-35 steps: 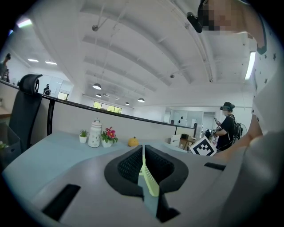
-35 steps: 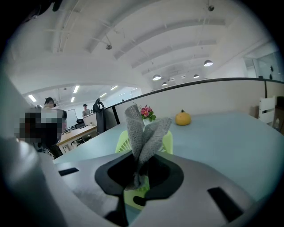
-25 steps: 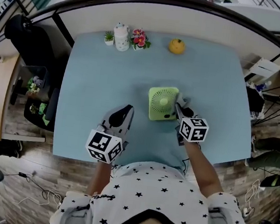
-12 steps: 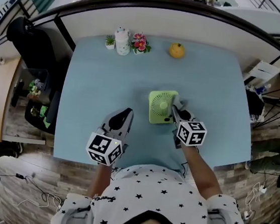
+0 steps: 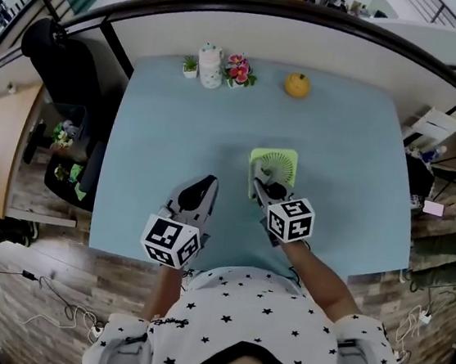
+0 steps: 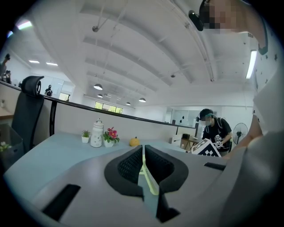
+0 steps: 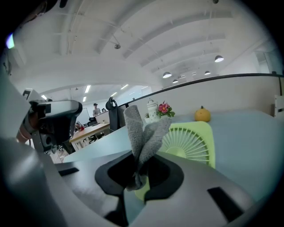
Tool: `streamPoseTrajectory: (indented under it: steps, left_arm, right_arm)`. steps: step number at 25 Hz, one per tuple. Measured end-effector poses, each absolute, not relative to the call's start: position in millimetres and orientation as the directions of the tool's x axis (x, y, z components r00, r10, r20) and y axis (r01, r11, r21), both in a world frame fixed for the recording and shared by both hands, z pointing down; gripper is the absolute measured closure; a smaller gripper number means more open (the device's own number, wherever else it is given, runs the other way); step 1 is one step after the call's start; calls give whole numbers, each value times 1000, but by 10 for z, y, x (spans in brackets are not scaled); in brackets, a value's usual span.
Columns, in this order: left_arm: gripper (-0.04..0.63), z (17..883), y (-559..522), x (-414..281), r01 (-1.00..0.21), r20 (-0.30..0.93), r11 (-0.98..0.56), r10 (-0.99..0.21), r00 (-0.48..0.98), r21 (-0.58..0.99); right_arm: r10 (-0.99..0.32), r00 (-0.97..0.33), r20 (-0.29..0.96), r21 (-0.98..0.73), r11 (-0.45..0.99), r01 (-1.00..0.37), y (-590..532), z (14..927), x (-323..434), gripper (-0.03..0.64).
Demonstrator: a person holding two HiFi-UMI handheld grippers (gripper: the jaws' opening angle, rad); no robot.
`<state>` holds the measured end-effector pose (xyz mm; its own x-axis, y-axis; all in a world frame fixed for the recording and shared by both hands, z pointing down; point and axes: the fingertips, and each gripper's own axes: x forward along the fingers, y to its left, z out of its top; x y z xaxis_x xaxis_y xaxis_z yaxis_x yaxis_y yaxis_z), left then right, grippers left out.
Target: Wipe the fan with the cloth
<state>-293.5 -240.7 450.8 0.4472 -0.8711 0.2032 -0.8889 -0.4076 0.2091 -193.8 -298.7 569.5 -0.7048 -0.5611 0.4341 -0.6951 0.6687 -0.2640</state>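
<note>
The right gripper [image 7: 138, 174] clamps the cloth [image 7: 143, 131], with the fan [image 7: 193, 142] just ahead. Light strokes across the grille seem best. The left gripper [image 6: 143, 168] sits closed and empty.

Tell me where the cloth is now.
In the right gripper view, the grey cloth is pinched in the right gripper, in front of the green fan.

The person wears a white short-sleeved shirt [image 5: 244, 319] scattered with small black stars; the dark band at its neck seems to be trim. The grey left hand-held gripper [image 5: 203, 185] and right hand-held gripper [image 5: 262, 183] have black textured pads, and each carries a white cube [image 5: 170, 240] with black square markers.
</note>
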Motion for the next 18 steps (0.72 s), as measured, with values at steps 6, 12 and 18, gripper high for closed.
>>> streamPoseTrajectory:
  steps: [6, 12, 18]
  left_arm:
    - [555, 4546, -2382, -2989, -894, 210, -394, -875, 435, 213]
    - [555, 4542, -2398, -2933, -889, 211, -405, -870, 446, 212]
    - [555, 4537, -2409, -2798, -874, 211, -437, -853, 478, 212]
  right_arm:
    - [-513, -704, 491, -243, 695, -676, -2872, 5950, -2065, 562]
    - [-536, -681, 500, -225, 679, -699, -2923, 5974, -1908, 563]
    - [-584, -639, 501, -215, 630, -746, -2993, 5965, -1608, 563]
